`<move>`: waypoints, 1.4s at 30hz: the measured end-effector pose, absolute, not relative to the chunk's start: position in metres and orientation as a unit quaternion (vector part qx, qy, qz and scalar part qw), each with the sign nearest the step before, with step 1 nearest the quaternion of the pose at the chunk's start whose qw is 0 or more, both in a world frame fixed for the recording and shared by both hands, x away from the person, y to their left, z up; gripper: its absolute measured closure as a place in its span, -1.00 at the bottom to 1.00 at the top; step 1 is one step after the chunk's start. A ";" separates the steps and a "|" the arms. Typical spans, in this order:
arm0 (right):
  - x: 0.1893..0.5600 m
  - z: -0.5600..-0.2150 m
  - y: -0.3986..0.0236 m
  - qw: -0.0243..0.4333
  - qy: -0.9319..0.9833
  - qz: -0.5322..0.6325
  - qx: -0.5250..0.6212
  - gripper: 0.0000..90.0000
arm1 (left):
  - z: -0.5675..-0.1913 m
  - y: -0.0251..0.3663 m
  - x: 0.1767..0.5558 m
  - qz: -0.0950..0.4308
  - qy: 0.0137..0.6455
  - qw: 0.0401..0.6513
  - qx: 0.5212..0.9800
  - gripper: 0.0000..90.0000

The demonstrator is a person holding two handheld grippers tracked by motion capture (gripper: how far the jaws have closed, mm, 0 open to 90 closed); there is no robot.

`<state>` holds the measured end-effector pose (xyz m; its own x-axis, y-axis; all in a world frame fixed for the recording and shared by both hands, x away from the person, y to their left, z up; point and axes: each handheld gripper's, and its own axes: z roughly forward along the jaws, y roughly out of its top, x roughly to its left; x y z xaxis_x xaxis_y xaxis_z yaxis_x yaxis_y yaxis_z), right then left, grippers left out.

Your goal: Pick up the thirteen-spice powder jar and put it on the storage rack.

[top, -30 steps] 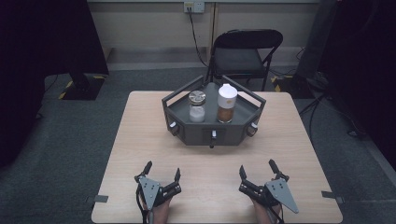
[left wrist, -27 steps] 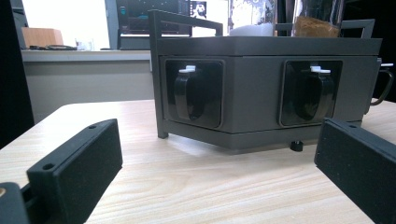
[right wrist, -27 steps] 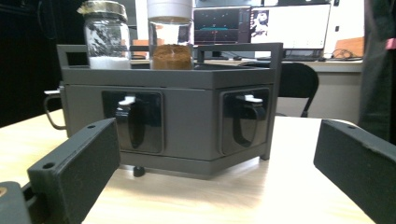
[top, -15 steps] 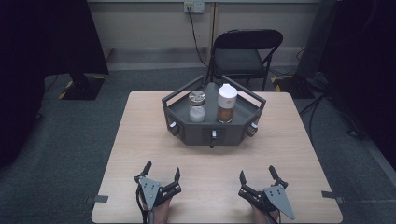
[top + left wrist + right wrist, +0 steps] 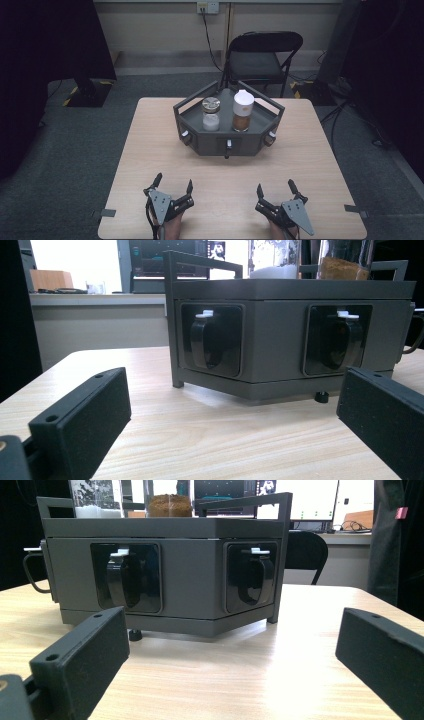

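Right now my left tool [image 5: 174, 186] and right tool [image 5: 276, 192] sit wide open, empty, low on the tabletop [image 5: 150, 145]; the rack [image 5: 227, 137] with two jars stands straight ahead at centre, roughly equally far from both

I take the folding chair [image 5: 262, 60] as my landmark. It is black and stands just beyond the far edge of my light wooden table [image 5: 150, 150], on grey carpet [image 5: 65, 150]. Behind the chair runs a pale wall [image 5: 160, 25], with a power socket [image 5: 208, 7] above and left of it and a dark cable [image 5: 210, 45] hanging down beside it. Far left of the chair a black curtain [image 5: 45, 40] hangs, with yellow-black floor tape [image 5: 67, 101] at its foot. Right of the chair the room is dark, with cables [image 5: 345, 107] on the floor.
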<state>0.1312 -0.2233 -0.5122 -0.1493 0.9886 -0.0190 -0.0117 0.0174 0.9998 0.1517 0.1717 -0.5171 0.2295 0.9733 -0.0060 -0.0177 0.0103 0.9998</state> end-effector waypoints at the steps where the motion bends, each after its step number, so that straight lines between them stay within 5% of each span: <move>1: 0.131 -0.512 -0.223 0.468 0.538 0.535 0.454 -1.00 | -0.517 0.172 0.152 0.442 0.436 0.561 0.548 -1.00; 42: 0.130 -0.516 -0.224 0.471 0.530 0.540 0.452 -1.00 | -0.517 0.172 0.152 0.441 0.435 0.562 0.549 -1.00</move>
